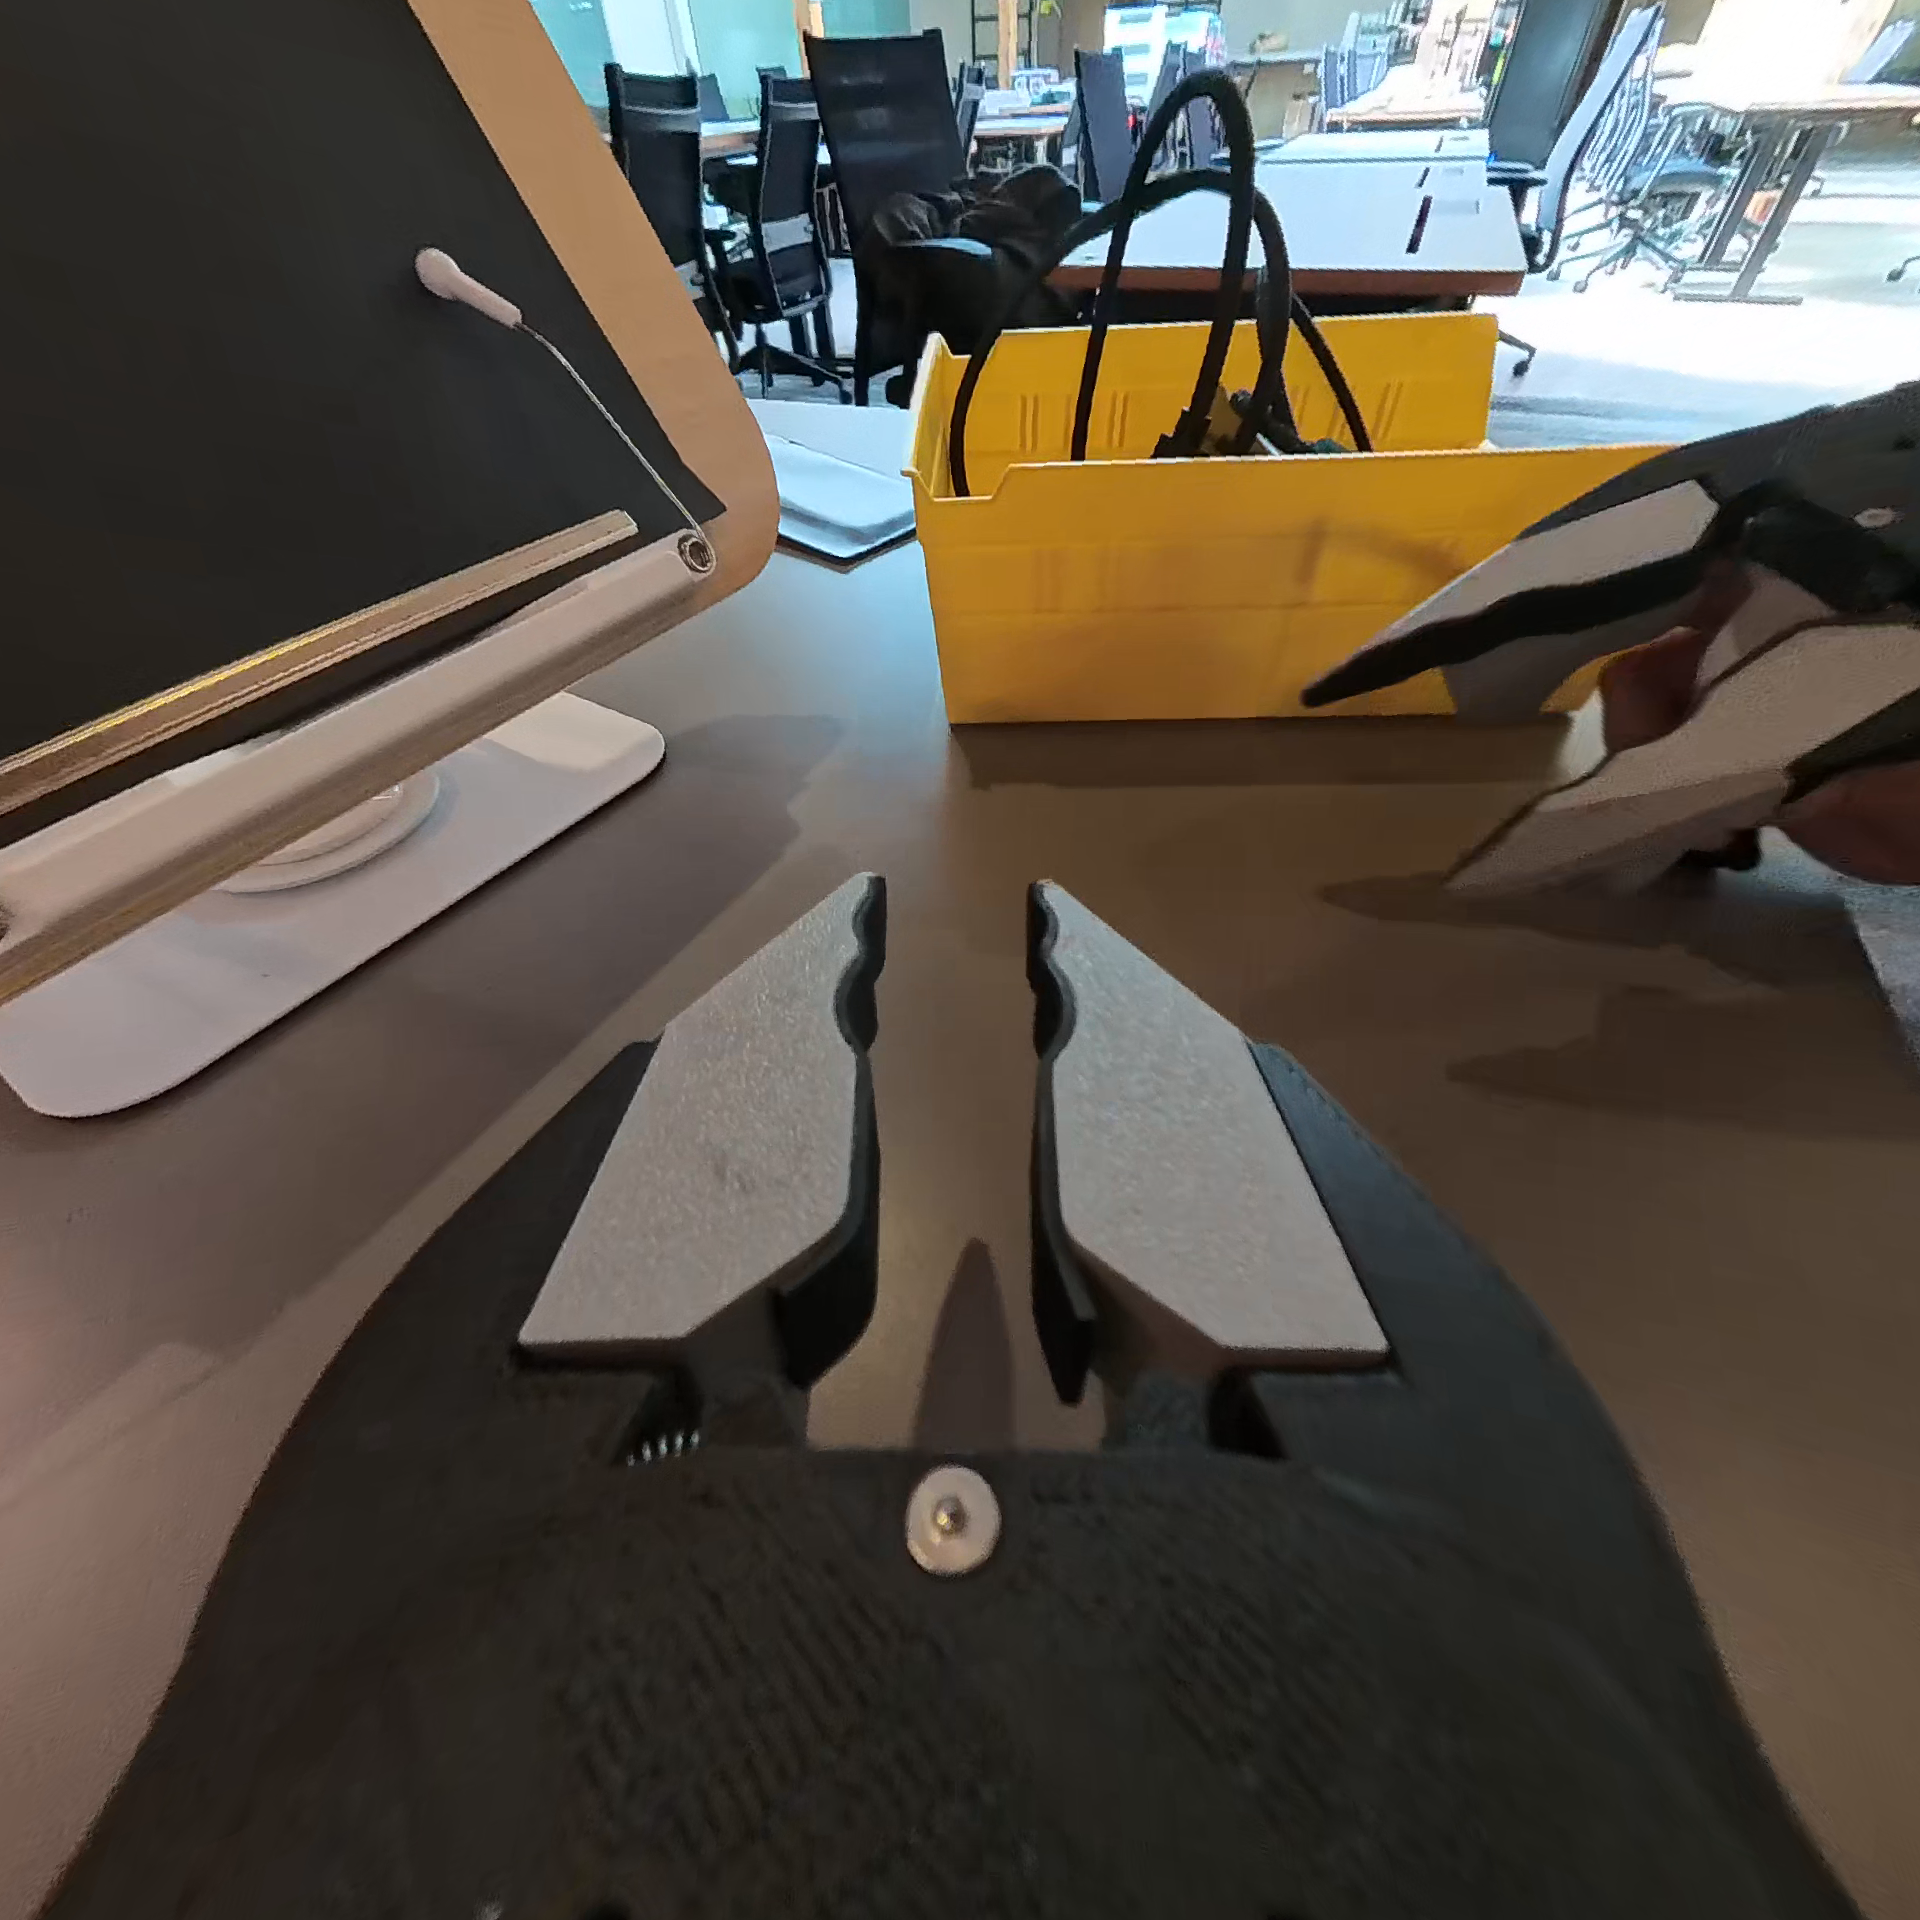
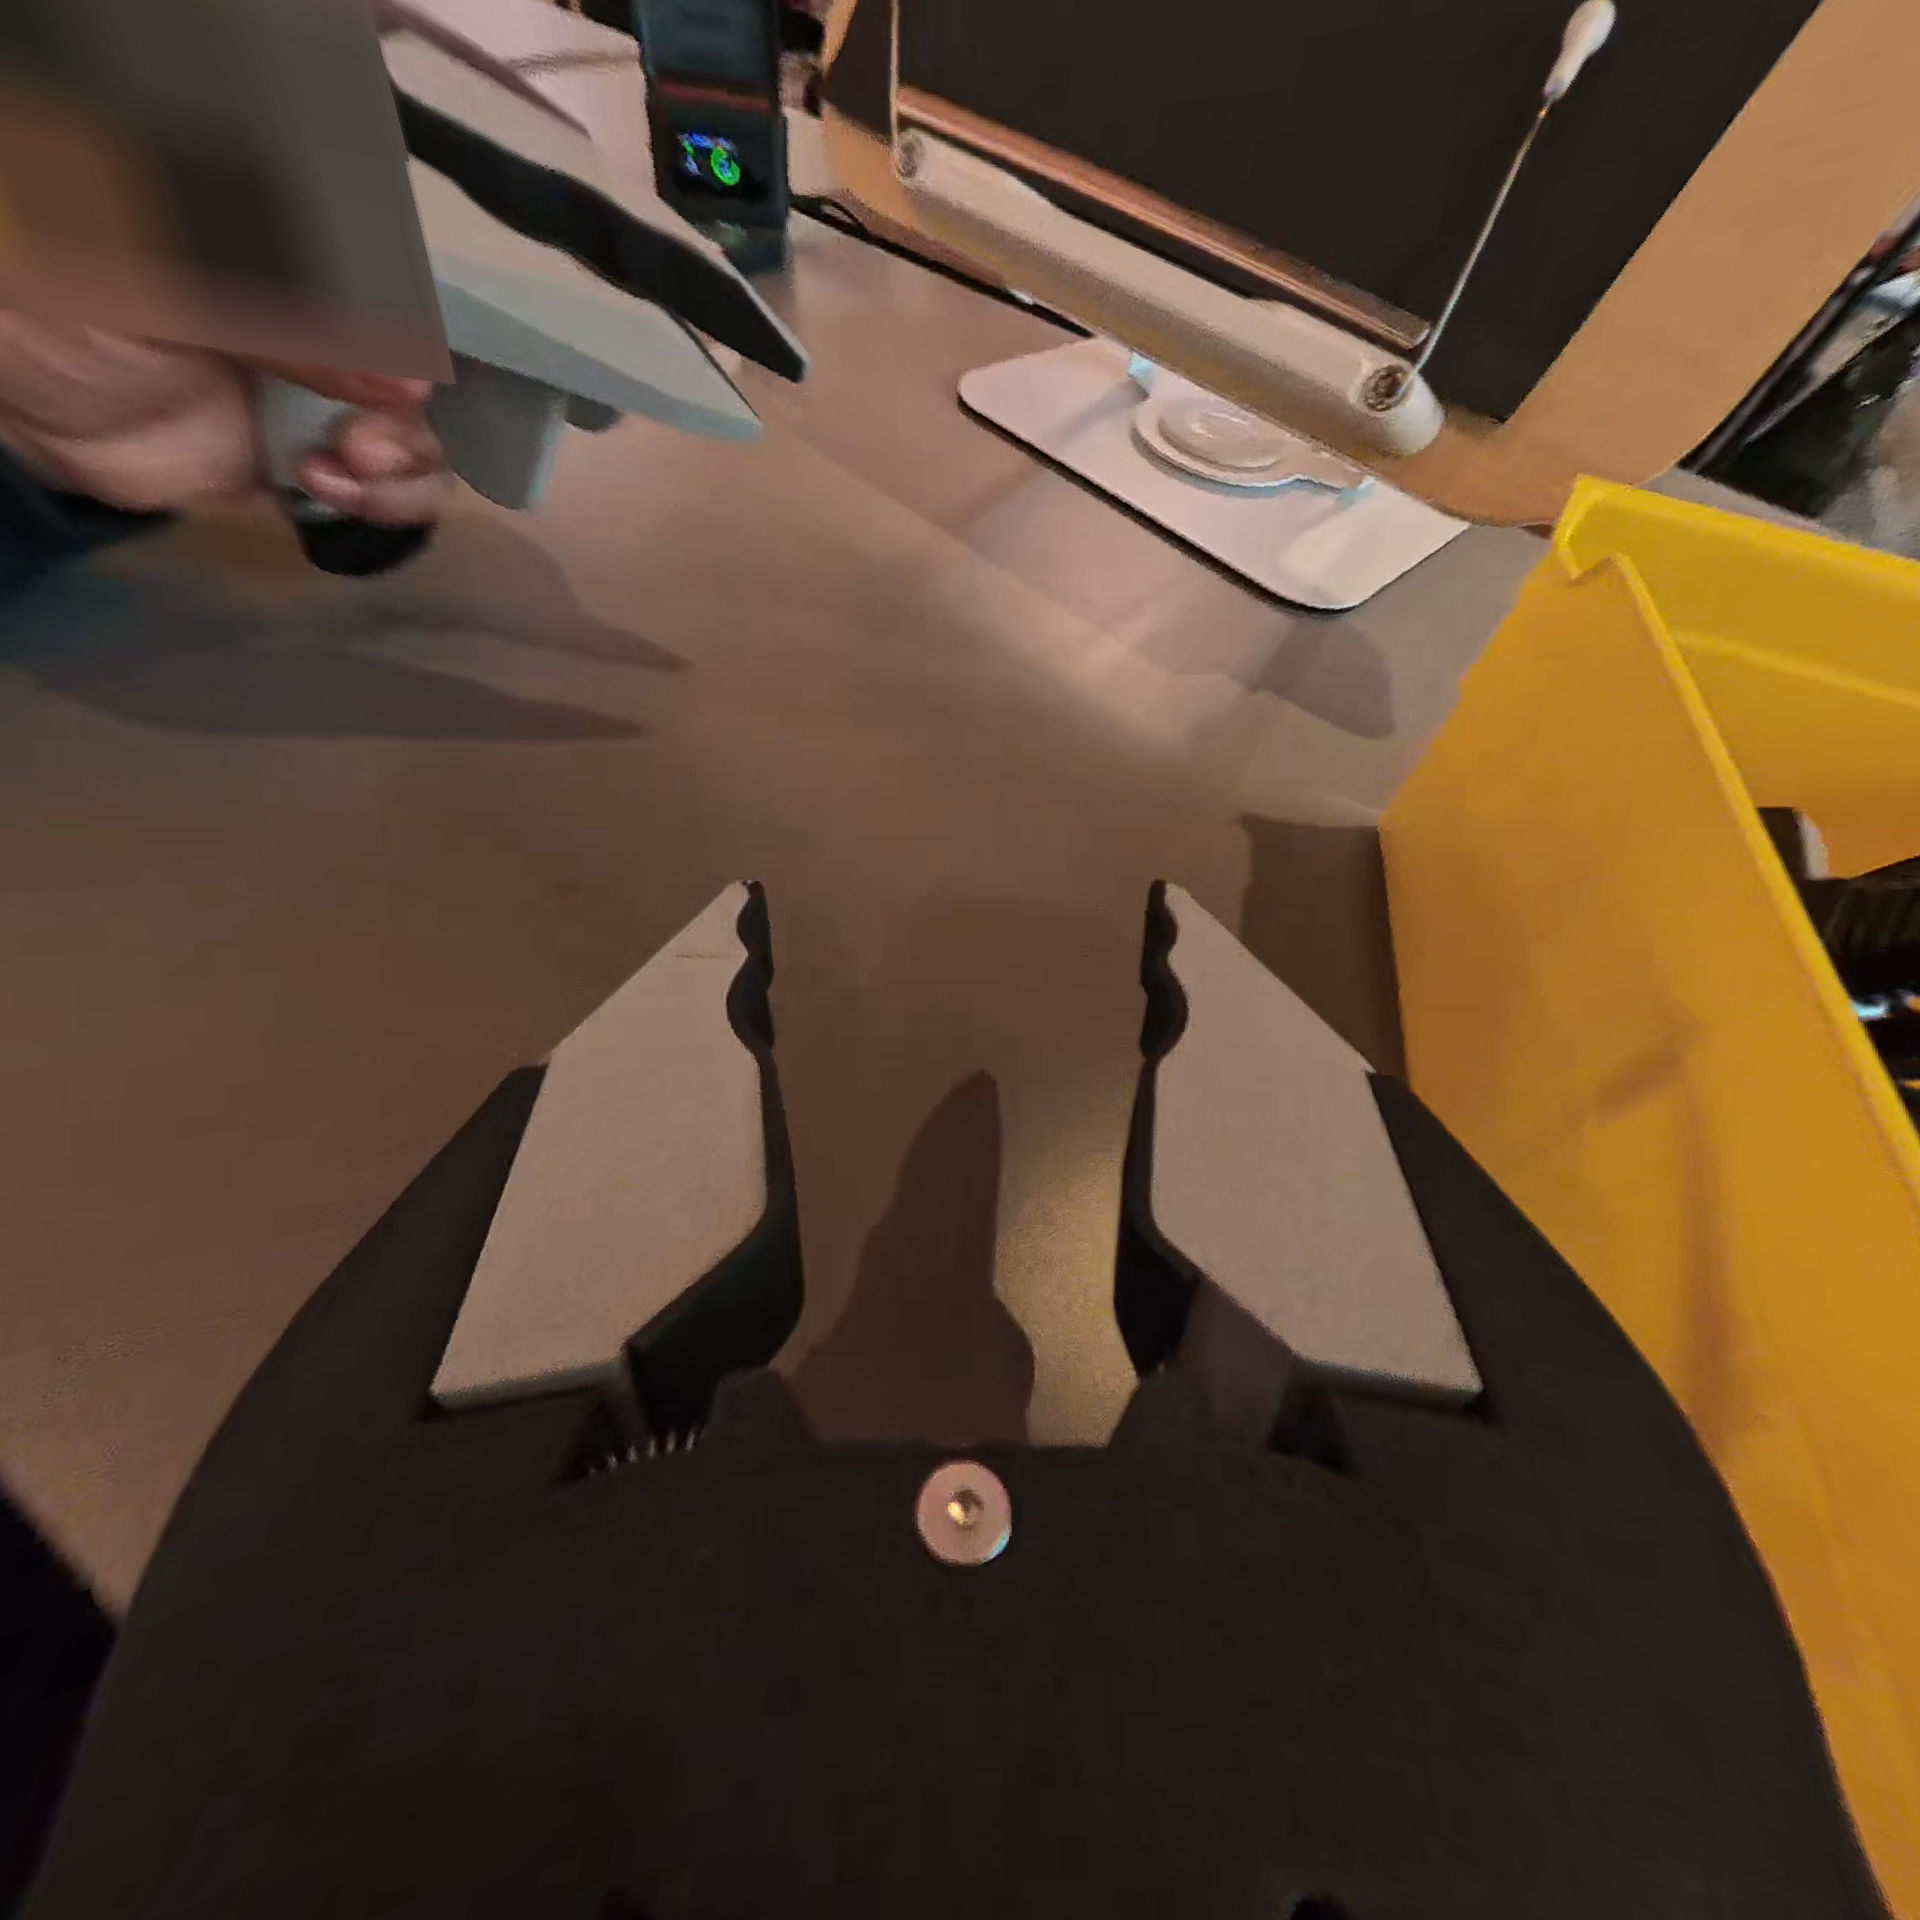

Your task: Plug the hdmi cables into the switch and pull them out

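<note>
While both tools hang over the bench [image 1: 1195, 831] with nothing in them, these are my worries, left to right.

Stand: the tilted board stand [image 1: 343, 582] with its white base sits at the far left; a wide sweep of my left gripper [image 1: 956, 894] could knock it.

Left gripper: fingers [image 1: 727, 1122] released, a narrow gap between them, bare bench underneath. That gap looks tight for a plug, so I judge I'd need to widen it first or I'd just push the connector away.

Cables: the black hdmi cables [image 1: 1247, 270] loop up out of the yellow bin [image 1: 1195, 582], well ahead of me. The loops cross each other; lifting one could drag the other, or the whole bin.

Switch: I cannot make it out for certain. Some hardware shows inside the bin, too small to tell. Reaching in blind risks grabbing the wrong thing.

Right gripper: fingers [image 2: 1278, 1195] spread wide and empty, the right gripper [image 2: 956, 894] just beside the bin wall [image 2: 1558, 1039]. The view is motion-blurred; a quick turn toward the bin could clip that wall.

Clearance: my two tools sit near each other, so converging on the bin risks a collision.
</note>
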